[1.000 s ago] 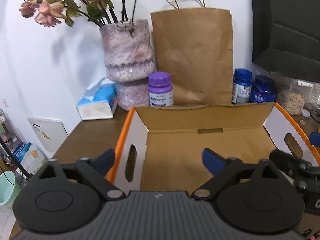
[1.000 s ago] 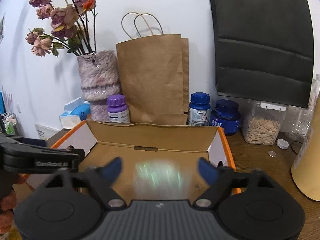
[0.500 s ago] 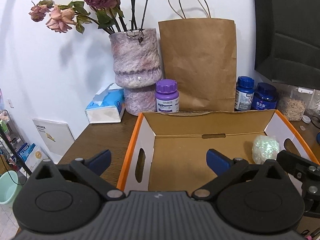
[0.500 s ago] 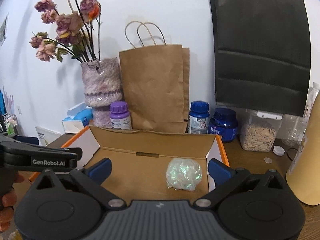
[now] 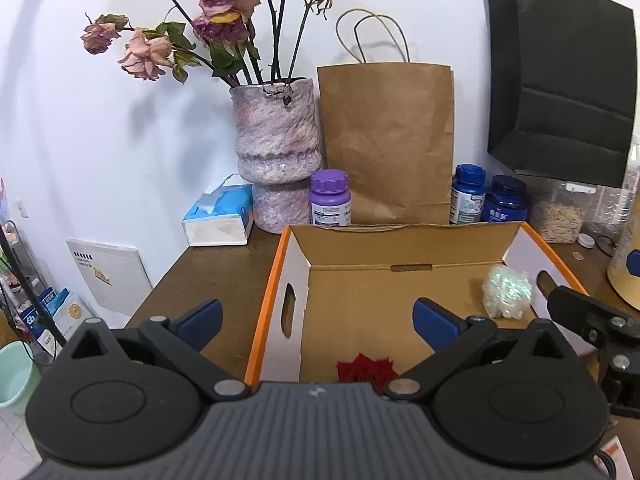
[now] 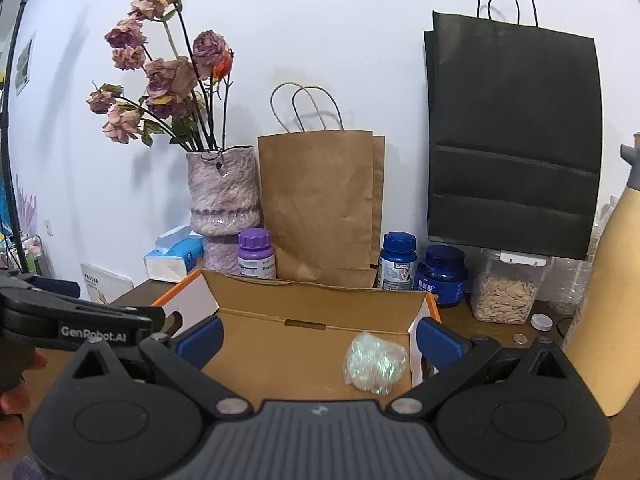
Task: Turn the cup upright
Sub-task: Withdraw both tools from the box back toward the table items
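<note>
The cup (image 6: 375,363), iridescent and crinkled, is sitting inside the box (image 6: 320,344) at lower centre-right of the right view, near the right wall; its orientation is unclear. Both grippers, left (image 5: 316,320) and right (image 6: 318,338), are hovering with fingers (image 6: 438,342) spread wide, gripping nothing. A red object (image 5: 366,366) is lying at the box's near edge.

Iridescent cup (image 5: 507,294) in cardboard box (image 5: 404,246)
</note>
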`<state>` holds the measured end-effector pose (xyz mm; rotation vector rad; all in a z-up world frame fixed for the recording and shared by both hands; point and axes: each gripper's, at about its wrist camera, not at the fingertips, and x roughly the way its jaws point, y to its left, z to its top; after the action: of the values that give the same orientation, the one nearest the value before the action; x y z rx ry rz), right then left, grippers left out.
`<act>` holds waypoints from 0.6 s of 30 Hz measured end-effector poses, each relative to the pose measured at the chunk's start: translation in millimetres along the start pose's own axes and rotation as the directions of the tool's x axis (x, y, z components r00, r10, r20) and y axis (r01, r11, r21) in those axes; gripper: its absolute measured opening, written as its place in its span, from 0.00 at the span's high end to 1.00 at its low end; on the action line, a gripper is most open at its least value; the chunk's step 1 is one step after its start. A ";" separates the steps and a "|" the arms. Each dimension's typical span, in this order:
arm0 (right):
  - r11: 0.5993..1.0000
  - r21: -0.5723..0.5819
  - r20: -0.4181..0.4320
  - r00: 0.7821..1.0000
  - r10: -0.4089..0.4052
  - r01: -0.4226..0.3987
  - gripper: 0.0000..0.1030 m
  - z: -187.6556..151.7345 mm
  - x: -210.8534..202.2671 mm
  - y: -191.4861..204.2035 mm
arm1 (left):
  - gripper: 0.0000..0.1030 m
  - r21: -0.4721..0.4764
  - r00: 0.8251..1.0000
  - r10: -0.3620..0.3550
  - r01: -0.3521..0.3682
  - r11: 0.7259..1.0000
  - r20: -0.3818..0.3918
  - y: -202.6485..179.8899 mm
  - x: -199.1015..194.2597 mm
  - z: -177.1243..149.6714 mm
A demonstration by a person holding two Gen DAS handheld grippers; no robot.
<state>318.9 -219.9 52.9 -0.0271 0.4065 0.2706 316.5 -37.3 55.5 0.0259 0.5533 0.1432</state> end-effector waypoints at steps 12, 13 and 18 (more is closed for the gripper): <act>1.000 0.005 0.022 1.000 -0.012 0.012 0.00 -14.1 -48.1 4.4 | 0.00 -0.010 0.999 -0.034 0.034 0.999 0.013 7.4 -46.9 -27.7; 1.000 0.006 0.022 1.000 -0.012 0.012 0.00 -15.5 -51.9 5.2 | 0.00 -0.010 0.999 -0.038 0.039 0.999 0.016 8.8 -49.8 -30.2; 1.000 0.003 0.020 1.000 -0.009 0.009 0.00 -23.3 -68.1 11.0 | 0.00 -0.004 0.998 -0.049 0.049 0.999 0.034 14.5 -68.2 -45.3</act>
<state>246.8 -228.5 58.6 -0.0236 0.3868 0.2611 233.4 -33.3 53.4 0.0095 0.5196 0.0961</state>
